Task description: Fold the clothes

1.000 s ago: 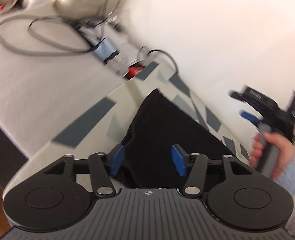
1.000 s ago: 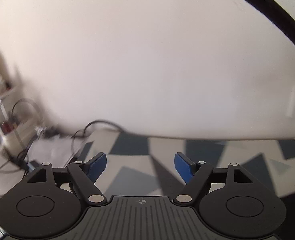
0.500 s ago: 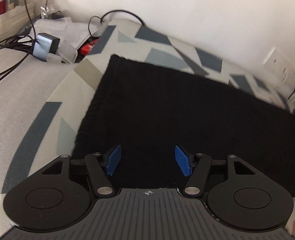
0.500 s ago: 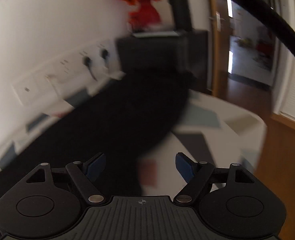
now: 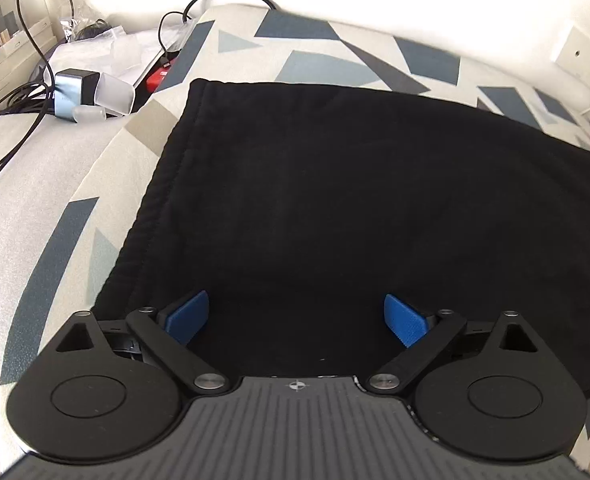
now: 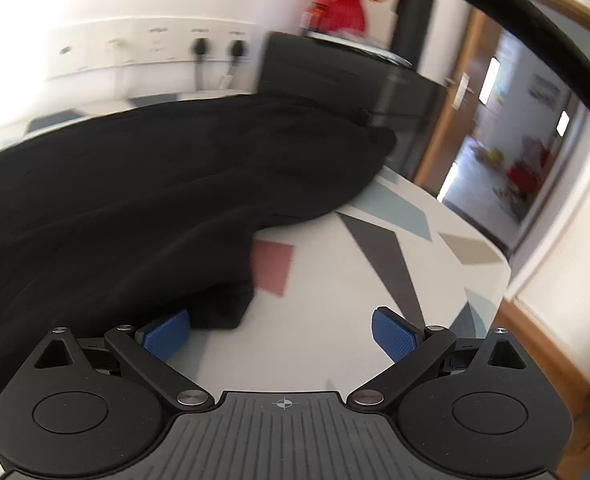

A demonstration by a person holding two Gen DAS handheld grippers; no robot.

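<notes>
The black garment (image 5: pixel 355 200) lies spread flat on the patterned surface (image 5: pixel 75 184). It looks soft, thick and limp — best pinched at its ribbed hem or a corner. The left claw (image 5: pixel 297 318) and right claw (image 6: pixel 281 334) are both opening, grasping nothing.

Left gripper (image 5: pixel 296 317) sitting low centre of frame, tilting steeply downward, jaws opening wide, nothing pinched between blue pads; right gripper (image 6: pixel 281 334) low centre, angling down, jaws opening wide, pads gripping nothing
</notes>
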